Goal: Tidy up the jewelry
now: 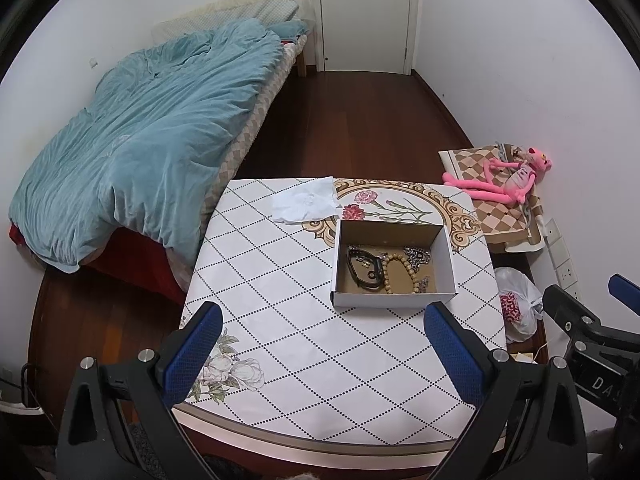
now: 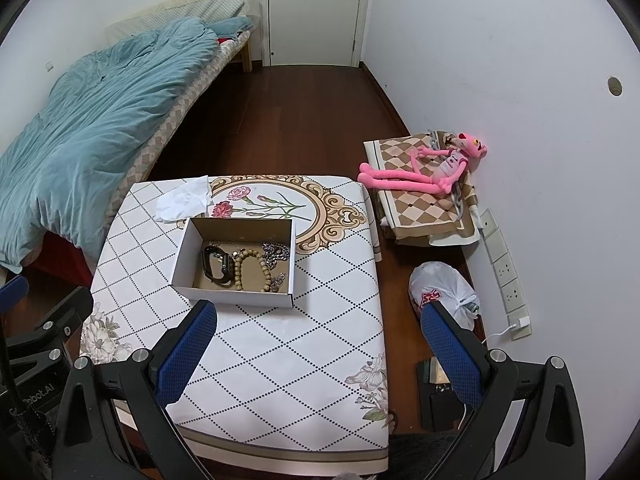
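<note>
1. The table [image 1: 280, 280] carries a cardboard box [image 1: 394, 300] on its far half.
2. Left gripper [image 1: 324, 354] and right gripper [image 2: 320, 354] hover spread wide, empty.
3. The bead bracelet [image 2: 250, 270], black watch [image 2: 218, 268] and chain [image 2: 276, 256] lie inside the box.

In the left wrist view, at the lower right edge of the frame, the right gripper [image 1: 600, 380] shows white letters "DA" on its black body, the rest cut off. In the right wrist view, at the lower left, the left gripper [image 2: 38, 394] carries "bot.AI", its start unclear.
</note>
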The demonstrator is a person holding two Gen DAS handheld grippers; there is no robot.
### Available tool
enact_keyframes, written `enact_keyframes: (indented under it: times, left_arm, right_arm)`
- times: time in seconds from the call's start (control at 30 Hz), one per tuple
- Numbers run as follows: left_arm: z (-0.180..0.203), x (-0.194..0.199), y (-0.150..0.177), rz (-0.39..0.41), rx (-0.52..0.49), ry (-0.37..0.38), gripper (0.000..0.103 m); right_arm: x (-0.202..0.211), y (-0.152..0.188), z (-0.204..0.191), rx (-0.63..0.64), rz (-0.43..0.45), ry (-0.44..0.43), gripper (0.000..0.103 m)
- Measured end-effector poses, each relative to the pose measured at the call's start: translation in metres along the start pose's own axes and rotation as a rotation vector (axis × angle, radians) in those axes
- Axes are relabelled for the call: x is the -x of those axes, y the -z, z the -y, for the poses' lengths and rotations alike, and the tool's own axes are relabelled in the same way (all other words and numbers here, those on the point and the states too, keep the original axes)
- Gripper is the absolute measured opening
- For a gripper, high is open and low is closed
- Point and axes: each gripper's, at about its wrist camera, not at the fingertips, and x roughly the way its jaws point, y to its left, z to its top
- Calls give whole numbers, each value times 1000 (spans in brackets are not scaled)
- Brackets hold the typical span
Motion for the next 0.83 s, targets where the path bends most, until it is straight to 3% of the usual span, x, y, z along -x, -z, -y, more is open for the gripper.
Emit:
enact_keyframes:
  times: [0.83]
  left_arm:
    - [1,2,3,2,3,4,103]
  right_arm:
    - [2,2,2,1,-1,-4,103]
